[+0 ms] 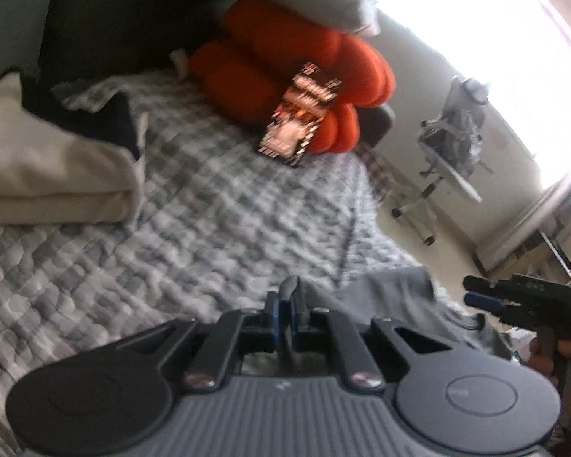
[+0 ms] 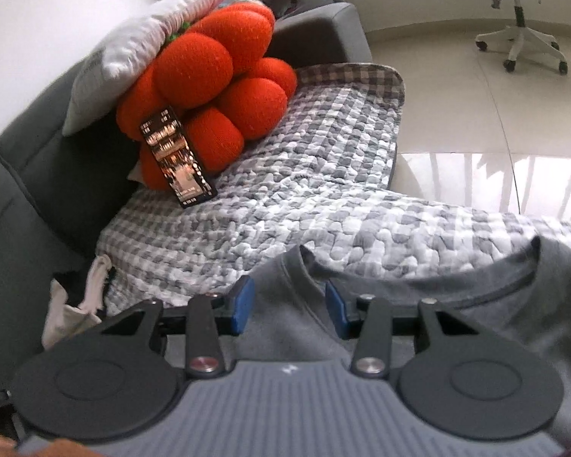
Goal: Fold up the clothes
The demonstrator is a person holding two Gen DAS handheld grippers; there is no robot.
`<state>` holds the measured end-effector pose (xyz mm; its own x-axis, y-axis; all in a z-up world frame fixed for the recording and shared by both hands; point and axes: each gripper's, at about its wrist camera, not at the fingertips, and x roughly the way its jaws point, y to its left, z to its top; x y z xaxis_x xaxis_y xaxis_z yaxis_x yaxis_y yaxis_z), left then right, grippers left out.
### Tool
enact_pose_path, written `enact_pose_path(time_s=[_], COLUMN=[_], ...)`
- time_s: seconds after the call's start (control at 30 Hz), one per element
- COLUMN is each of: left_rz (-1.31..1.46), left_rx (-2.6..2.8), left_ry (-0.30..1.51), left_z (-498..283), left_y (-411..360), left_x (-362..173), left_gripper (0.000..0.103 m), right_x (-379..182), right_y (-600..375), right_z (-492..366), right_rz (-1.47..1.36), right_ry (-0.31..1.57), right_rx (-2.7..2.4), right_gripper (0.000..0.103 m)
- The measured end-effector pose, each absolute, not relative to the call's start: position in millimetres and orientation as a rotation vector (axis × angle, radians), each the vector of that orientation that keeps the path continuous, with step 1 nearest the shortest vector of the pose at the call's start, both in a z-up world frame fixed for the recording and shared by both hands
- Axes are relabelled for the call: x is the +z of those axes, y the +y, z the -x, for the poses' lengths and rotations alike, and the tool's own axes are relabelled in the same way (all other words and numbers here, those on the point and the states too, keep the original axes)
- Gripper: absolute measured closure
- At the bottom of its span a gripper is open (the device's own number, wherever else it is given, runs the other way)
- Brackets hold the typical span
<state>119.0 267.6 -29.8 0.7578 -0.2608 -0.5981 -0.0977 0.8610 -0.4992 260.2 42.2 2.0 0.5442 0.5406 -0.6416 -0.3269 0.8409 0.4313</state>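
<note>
1. The left gripper [image 1: 285, 304] is closed, its blue pads pinching a dark grey fold of cloth, by its colour most likely part of the grey shirt [image 2: 293, 327].
2. The right gripper [image 2: 289, 304] stands half open over the shirt, just by the collar [image 2: 399, 285]; the cloth lies under the gap between the pads and neither pad presses on it.
3. The shirt lies on the near part of the checked quilt [image 2: 285, 190], collar away from the right wrist camera, with one edge lifted toward the left gripper.
4. In the left view the right gripper shows at the far right edge, with a hand under it.
5. Further left on the quilt is a folded cream garment [image 1: 57, 160] with a dark one behind it, so some clothes look already done.
6. At the far end a red cushion [image 2: 209, 76] props up a phone [image 2: 179, 160], with a grey pillow [image 2: 144, 38] on top; an office chair [image 2: 521, 19] stands on the floor beyond.
7. Judged step: an early fold of the shirt, one side held, the other not yet gripped.
8. Next move likely calls for the right pads to close on the shoulder or collar edge, then both hands to carry the cloth over evenly so no crease bunches.
</note>
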Motion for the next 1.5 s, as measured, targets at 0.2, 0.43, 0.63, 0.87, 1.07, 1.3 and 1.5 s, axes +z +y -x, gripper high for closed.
enact_pose_path(time_s=[0.2,0.43,0.63,0.87,1.07,1.3,1.5], left_rz=[0.569,0.515,0.597,0.728,0.696,0.583,0.543], left_rx=[-0.067,0.015,-0.018,-0.065,-0.081,-0.019,0.03], left_ry=[0.776,0.783,0.783,0.802,0.801,0.809,0.748], left_z=[-132,-132,-129,-129,-135,-142,-135], left_y=[278,285,296,304,288,268,264], left_x=[-49,-56,-59,-65,-69,-68,-63], left_gripper=[0.097,0.103,0.101,0.053,0.055,0.097,0.101], right_x=[-12,-35,-35,-35,-36,-40,-41], right_y=[65,94,106,104,106,109,115], right_z=[-281,-292,-280,-281,-280,-282,-275], right_rz=[-0.175,0.002,0.126,0.087,0.085,0.095,0.155], right_ry=[0.84,0.824,0.73,0.732,0.72,0.712,0.676], right_rx=[0.555,0.588,0.567,0.577,0.572,0.557,0.565], right_gripper=[0.056,0.067,0.09,0.095,0.093,0.068,0.094])
